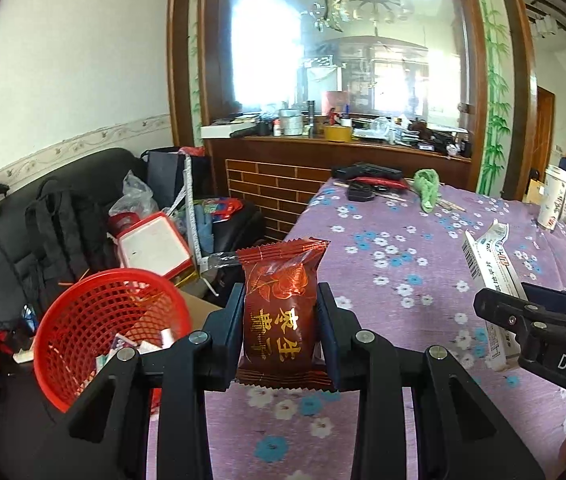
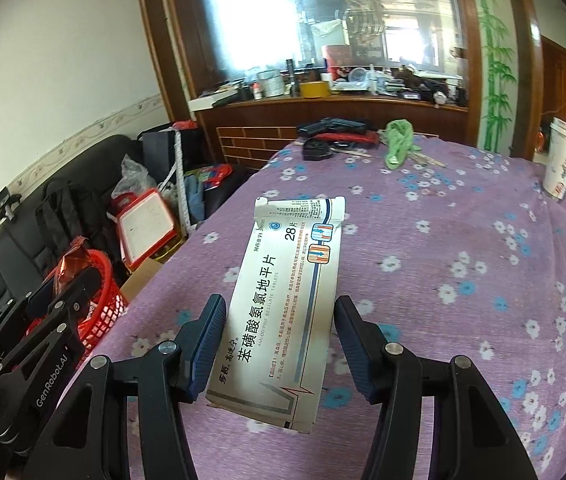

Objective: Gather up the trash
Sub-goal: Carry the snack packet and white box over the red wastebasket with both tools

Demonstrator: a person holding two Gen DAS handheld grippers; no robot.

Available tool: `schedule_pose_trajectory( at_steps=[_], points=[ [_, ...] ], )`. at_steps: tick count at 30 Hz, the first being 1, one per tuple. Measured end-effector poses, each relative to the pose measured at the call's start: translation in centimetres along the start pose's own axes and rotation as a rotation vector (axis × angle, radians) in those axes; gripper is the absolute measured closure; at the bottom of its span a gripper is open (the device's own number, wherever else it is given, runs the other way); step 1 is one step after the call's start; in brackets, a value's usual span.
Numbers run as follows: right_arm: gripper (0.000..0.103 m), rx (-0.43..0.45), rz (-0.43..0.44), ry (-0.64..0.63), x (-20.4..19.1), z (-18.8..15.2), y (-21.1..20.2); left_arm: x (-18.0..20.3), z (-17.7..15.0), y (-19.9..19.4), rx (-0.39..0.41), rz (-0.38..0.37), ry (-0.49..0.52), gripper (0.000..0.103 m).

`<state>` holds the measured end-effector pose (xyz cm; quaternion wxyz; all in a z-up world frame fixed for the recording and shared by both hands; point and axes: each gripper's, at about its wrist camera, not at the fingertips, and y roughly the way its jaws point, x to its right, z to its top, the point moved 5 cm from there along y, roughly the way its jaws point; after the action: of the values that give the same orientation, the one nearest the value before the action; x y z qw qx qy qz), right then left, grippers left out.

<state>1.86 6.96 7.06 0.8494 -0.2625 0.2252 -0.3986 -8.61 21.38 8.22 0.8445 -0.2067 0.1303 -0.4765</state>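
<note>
left wrist view: the left tool (image 1: 281,320) pinches a red snack packet (image 1: 281,312) upright between its pads, gripped by the lower half, with the crimped top sticking out beyond the tips. the red basket (image 1: 107,328), already holding some scraps, sits down and to the left of the tool, off the edge of the table (image 1: 403,248). the risk, as i judge it: the packet is puffy and slick, so it could squirm out of the pinch on the way over; and since the basket leans with its mouth tilted toward the tool, a release short of the rim would drop the packet onto the sofa (image 1: 7,240) or the clutter beside it. the right tool (image 1: 499,308) shows at the right edge, with a white box (image 1: 487,264) in it.

right wrist view: the right tool (image 2: 279,340) holds the flattened white box (image 2: 287,308) by its near half, lifted clear of the table (image 2: 463,260), the long end reaching ahead past the tips. the left pad presses its edge; the right pad looks only just on it, so the hold seems light, and the box could twist or slip. the basket (image 2: 103,304) lies far to the left, and the left tool (image 2: 67,292) with its packet (image 2: 73,264) stands between, so the two could bump if both go in together.
</note>
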Motion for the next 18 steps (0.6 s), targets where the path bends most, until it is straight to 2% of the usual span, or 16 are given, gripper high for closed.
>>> schedule_pose_trajectory(
  at_steps=[18],
  points=[
    [0.042, -0.056, 0.094, -0.141, -10.1, 0.2, 3.2, -10.0, -1.3, 1.0, -0.04, 0.094, -0.12, 0.07]
  ],
)
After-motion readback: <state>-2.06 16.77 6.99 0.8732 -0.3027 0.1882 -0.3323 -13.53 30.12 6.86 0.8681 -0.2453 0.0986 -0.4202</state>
